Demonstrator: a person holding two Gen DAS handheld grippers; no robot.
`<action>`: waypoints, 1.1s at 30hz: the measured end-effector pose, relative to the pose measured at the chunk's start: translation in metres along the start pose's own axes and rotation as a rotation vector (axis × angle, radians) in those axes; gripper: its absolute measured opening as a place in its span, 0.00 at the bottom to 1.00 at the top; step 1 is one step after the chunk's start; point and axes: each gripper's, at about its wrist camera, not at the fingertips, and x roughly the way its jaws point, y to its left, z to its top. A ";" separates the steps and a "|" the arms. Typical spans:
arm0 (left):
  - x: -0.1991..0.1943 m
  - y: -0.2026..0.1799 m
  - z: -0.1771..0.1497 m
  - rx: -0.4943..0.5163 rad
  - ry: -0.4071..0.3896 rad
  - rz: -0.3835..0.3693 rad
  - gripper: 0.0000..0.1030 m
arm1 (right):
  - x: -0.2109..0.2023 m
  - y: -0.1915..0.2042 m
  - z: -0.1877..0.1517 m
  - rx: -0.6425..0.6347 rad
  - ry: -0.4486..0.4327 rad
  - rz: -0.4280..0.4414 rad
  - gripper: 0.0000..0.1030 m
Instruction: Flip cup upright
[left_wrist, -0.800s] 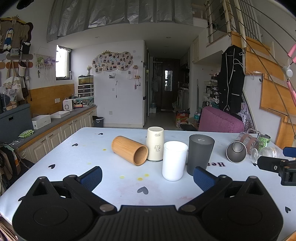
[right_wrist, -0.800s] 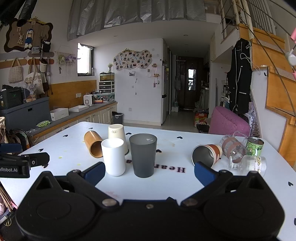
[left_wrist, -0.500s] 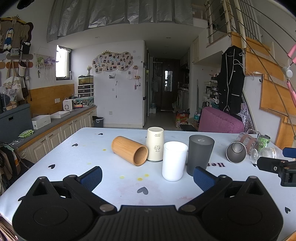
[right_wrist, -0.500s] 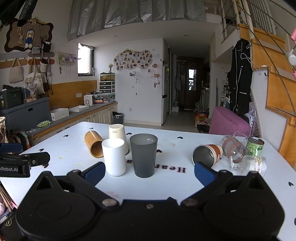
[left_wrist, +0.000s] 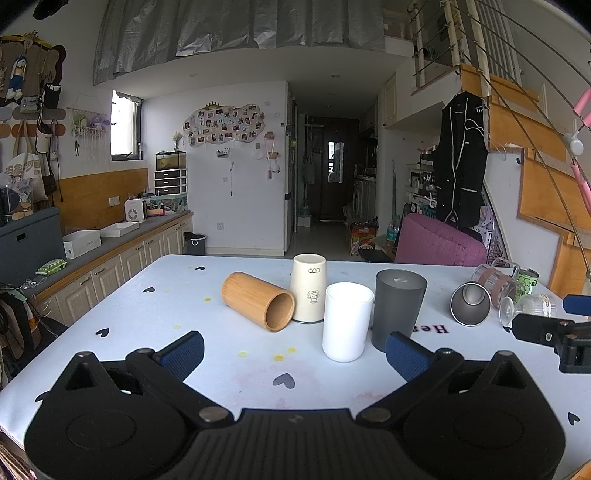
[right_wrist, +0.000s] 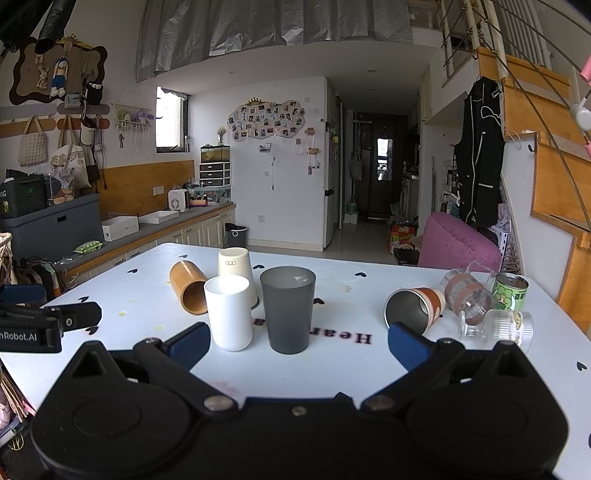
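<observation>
Both grippers, left (left_wrist: 293, 349) and right (right_wrist: 297, 343), hover with fingers spread and empty, while the bamboo cup (left_wrist: 258, 301) lies sideways on the surface (left_wrist: 155, 314), touching the left of the inverted cream cup (left_wrist: 308, 288).

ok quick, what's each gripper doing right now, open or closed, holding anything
Left gripper: open, holding nothing, above the table.
Right gripper: open, holding nothing.
</observation>
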 end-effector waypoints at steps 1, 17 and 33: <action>0.000 0.000 0.000 0.000 -0.001 0.000 1.00 | 0.000 0.000 0.000 0.000 0.000 0.000 1.00; -0.003 -0.006 0.006 -0.003 -0.004 0.000 1.00 | 0.000 0.002 -0.002 -0.002 -0.006 0.000 1.00; 0.055 0.012 0.038 -0.114 -0.042 0.022 0.99 | -0.010 -0.001 -0.005 -0.003 -0.050 0.040 1.00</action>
